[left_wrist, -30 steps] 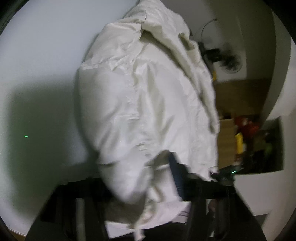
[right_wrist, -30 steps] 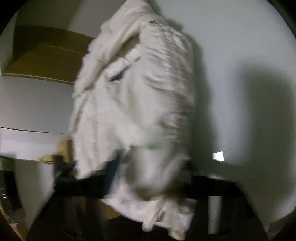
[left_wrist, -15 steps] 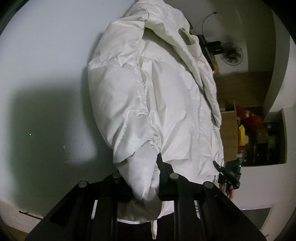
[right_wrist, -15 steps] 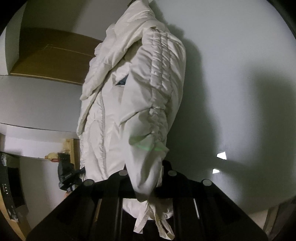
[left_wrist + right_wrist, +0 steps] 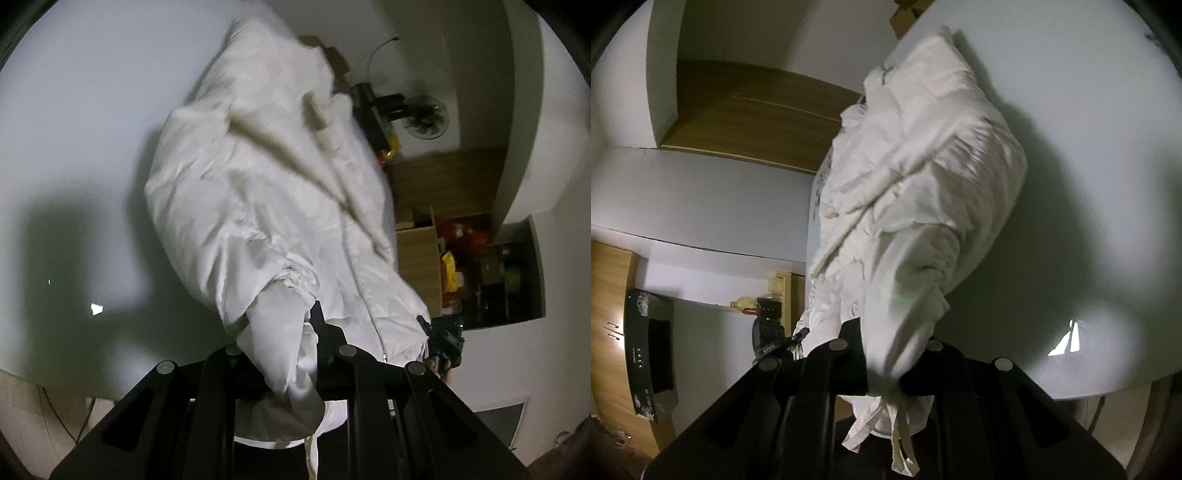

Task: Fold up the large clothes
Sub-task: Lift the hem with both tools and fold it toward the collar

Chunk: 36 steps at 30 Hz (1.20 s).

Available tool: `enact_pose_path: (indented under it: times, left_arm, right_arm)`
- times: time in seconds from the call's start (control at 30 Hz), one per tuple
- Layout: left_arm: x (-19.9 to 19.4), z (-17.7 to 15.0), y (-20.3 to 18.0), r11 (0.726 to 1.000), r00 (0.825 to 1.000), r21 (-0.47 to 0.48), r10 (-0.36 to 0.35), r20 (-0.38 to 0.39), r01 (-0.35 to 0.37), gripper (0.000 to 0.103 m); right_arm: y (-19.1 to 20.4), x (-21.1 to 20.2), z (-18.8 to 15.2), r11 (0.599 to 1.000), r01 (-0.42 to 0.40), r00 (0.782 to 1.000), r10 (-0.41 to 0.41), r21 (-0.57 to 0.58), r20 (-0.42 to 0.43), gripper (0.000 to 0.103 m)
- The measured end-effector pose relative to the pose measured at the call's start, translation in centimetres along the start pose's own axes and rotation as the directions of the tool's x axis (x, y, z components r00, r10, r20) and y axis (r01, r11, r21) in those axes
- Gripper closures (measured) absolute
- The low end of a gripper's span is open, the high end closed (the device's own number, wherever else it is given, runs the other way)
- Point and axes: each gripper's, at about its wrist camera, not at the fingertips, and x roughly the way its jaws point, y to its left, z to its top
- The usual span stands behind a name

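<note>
Padding gave the white puffer jacket (image 5: 266,206) plenty of bulk but probably little weight; it looked soft, floppy and rather slick-shelled, so I judged it would sag and slide unless gripped at a firm, gathered edge. One jacket was in view, lying lengthwise on the pale surface (image 5: 92,129) with its near end lifted off it and its collar end farthest from the cameras. Each gathered hem corner made the sensible hold, and that was where both tongs sat. The left tongs (image 5: 291,354) were pressed together, pinching the hem corner on the jacket's left side. The right tongs (image 5: 890,354) pinched the opposite hem corner, two drawstring tails dangling below them. Two tongs, one garment, one front zipper (image 5: 362,291) running up the jacket between the two holds. A fan (image 5: 424,118) stood beyond the collar.
</note>
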Motion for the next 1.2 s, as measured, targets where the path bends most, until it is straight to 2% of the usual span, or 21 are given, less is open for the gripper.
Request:
enact_pose_path:
  times: [0.13,0.33,0.57,0.73,0.93,1.07,1.2]
  left_arm:
    - [-1.6,2.1,-2.4,0.998,0.999,0.058,0.009,0.039,-0.011,0.087]
    - [-2.9,6.3,-7.6,0.982,0.993,0.168,0.065,0.099,-0.081,0.087]
    - [-1.6,13.2,-13.0,0.958,0.980,0.232,0.139,0.141,-0.169,0.087]
    - [0.8,18.7,-16.7,0.920,0.953,0.272,0.238,0.189,-0.284,0.087]
    - [5.6,25.9,-16.9,0.901,0.926,0.241,0.316,0.206,-0.361,0.087]
    - [9.5,31.0,-14.8,0.889,0.905,0.195,0.378,0.196,-0.413,0.087]
    - [13.1,35.0,-12.2,0.892,0.897,0.137,0.407,0.170,-0.431,0.087]
  right_arm:
    - [1.7,-0.9,2.2,1.000,-0.006,1.000,0.007,-0.024,0.016,0.092]
    - [5.6,-1.1,6.5,0.997,0.018,0.999,-0.015,-0.080,0.037,0.092]
    - [7.7,0.4,14.1,0.997,0.059,0.997,-0.057,-0.042,0.053,0.092]
    - [8.5,2.7,20.0,0.995,0.101,0.993,-0.101,0.000,0.053,0.092]
    - [8.3,6.2,26.4,0.987,0.160,0.984,-0.162,0.031,0.070,0.092]
    - [6.4,9.4,30.5,0.977,0.203,0.975,-0.208,0.072,0.073,0.092]
    - [3.9,12.8,34.3,0.964,0.239,0.967,-0.247,0.119,0.056,0.092]
